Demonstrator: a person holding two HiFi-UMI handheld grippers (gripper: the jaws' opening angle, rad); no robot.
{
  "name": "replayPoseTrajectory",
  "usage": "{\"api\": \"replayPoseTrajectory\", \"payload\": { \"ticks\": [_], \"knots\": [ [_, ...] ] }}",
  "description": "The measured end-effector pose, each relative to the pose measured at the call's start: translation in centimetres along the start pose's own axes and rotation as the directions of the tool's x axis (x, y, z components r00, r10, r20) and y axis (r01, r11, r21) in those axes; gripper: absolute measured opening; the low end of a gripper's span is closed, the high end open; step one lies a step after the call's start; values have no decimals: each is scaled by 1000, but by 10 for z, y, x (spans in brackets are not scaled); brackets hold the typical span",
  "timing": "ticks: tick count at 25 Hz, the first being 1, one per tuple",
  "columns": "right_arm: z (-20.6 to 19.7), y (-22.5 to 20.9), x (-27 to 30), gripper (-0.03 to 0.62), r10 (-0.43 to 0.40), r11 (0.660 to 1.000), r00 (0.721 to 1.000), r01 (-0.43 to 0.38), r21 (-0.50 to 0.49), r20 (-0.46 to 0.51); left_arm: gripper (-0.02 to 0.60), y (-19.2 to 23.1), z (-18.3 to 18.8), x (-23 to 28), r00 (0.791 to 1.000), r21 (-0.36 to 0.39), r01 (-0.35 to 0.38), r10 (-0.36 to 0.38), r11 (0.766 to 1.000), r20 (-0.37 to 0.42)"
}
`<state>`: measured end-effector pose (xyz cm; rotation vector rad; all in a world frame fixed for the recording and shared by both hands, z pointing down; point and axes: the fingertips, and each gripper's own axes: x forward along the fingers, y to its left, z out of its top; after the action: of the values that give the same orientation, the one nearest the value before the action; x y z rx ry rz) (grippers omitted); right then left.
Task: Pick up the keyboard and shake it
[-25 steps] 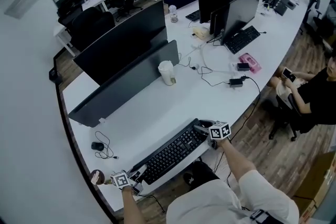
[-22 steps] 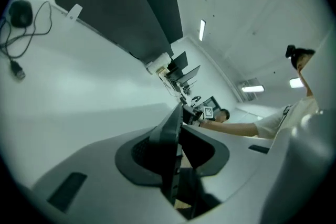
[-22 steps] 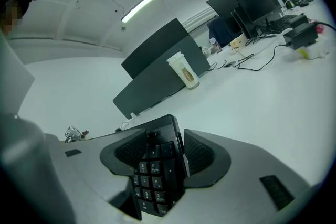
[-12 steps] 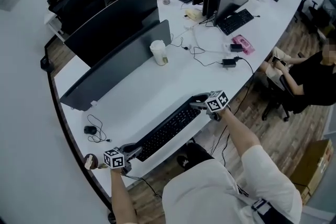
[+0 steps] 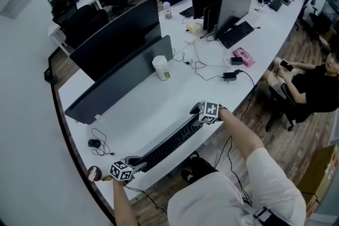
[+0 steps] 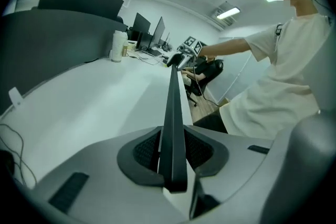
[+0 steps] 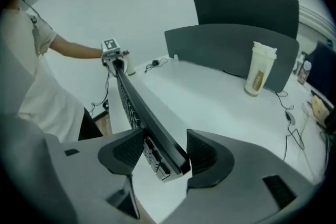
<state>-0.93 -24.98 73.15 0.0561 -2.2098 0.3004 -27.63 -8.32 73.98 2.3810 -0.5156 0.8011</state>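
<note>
Left gripper (image 5: 140,161) fingers pinch the keyboard (image 5: 168,144) end tight; right gripper (image 5: 196,110) fingers just opened, keyboard loose between them. I'd re-clamp before shaking harder.

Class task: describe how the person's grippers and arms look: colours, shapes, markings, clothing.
The left gripper and right gripper have smooth grey bodies ending in two dark, curved fingers with ribbed inner faces. Each carries a white cube with black square markers. The person wears a white short-sleeved T-shirt. The right gripper's jaws have just been opening, with the keyboard between them.
</note>
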Motion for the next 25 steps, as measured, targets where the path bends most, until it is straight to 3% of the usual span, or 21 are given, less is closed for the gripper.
{"api": "replayPoseTrajectory", "payload": {
  "ticks": [5, 12, 16, 21, 25],
  "knots": [
    [-1, 13, 6, 245, -6, 996, 998, 1, -88, -67, 109, -2, -16, 2, 989, 110, -39, 55, 993, -138],
    [-9, 19, -1, 221, -7, 993, 993, -7, -116, -115, 110, -2, -12, 9, 979, 154, -30, 60, 988, -194],
    [-13, 25, -5, 209, -16, 989, 991, -4, -148, -134, 110, -9, -15, 12, 954, 226, -5, 72, 974, -290],
    [-22, 44, -8, 175, -21, 973, 976, -30, -228, -217, 110, -19, -20, 14, 930, 258, 21, 76, 966, -358],
    [-26, 49, -7, 152, -37, 954, 962, -47, -296, -272, 110, -21, -23, 18, 888, 294, 41, 100, 955, -449]
  ]
}}
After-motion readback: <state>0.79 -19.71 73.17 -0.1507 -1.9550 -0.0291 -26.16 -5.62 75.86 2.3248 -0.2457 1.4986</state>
